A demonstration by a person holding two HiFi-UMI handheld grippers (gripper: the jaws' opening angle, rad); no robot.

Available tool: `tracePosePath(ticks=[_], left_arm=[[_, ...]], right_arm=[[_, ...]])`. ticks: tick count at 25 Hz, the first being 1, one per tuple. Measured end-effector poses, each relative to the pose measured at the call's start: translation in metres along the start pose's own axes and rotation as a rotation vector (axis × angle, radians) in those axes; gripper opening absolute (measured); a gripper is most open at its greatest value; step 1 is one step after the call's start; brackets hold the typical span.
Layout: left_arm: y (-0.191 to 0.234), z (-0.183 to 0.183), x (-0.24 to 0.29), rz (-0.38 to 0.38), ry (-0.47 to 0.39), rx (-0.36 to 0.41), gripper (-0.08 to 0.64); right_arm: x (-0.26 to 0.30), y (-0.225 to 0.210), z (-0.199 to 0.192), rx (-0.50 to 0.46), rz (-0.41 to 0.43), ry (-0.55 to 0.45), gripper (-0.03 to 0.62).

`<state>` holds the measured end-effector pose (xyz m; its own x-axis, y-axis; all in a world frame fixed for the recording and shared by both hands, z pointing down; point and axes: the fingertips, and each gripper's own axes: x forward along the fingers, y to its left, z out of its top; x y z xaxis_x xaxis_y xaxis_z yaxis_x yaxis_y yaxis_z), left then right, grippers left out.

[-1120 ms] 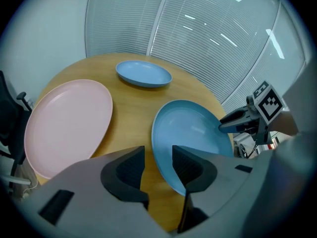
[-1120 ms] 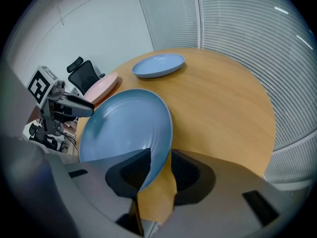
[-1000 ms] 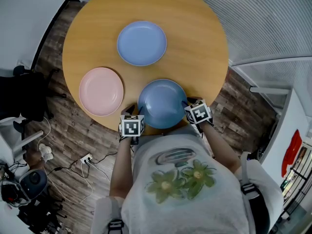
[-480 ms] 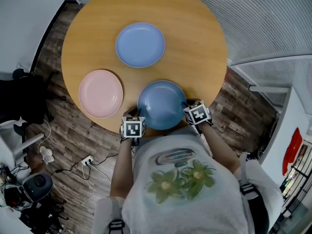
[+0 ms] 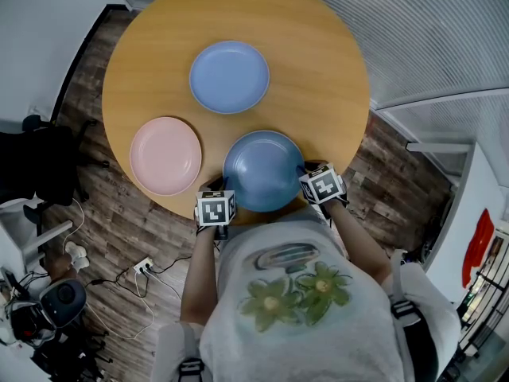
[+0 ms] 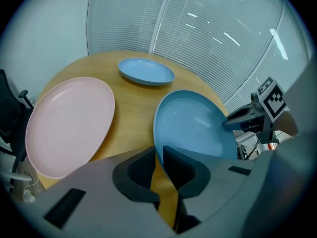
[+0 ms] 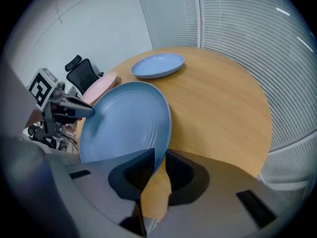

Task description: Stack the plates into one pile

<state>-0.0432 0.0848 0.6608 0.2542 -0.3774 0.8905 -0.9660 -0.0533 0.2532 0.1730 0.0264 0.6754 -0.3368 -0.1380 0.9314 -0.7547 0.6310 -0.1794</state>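
Three plates lie on the round wooden table (image 5: 334,70): a light blue plate (image 5: 229,76) at the back, a pink plate (image 5: 165,155) at the left, and a darker blue plate (image 5: 264,170) by the near edge. My left gripper (image 5: 225,185) sits at that plate's near-left rim. Its jaws have just been closing and now pinch the rim (image 6: 158,152). My right gripper (image 5: 303,170) holds the near-right rim (image 7: 161,160) the same way, its jaws also just closed in. Each gripper view shows the other gripper across the plate.
The table's near edge runs right under both grippers. A wall of blinds (image 6: 208,38) stands behind the table. A dark chair (image 7: 84,73) stands off the left side, and cables and a power strip (image 5: 141,263) lie on the wood floor.
Both grippers stay at the darker blue plate's near rim. The head view has shifted slightly, and no plate has visibly moved across the table.
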Motion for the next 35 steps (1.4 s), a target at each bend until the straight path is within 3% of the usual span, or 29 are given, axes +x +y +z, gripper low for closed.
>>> tracePosePath(ticks=[7, 25, 35], left_arm=[[0.006, 0.028, -0.024, 0.006, -0.065, -0.049, 0.057], [0.014, 0.066, -0.058, 0.073, -0.147, -0.014, 0.052], [0.034, 0.13, -0.065, 0.096, -0.216, 0.033, 0.052]], right_arm=[[-0.021, 0.002, 0.033, -0.029, -0.026, -0.048, 0.089], [-0.053, 0.006, 0.082, -0.054, -0.023, -0.171, 0.083], [-0.059, -0.008, 0.146, -0.08, -0.029, -0.247, 0.083]])
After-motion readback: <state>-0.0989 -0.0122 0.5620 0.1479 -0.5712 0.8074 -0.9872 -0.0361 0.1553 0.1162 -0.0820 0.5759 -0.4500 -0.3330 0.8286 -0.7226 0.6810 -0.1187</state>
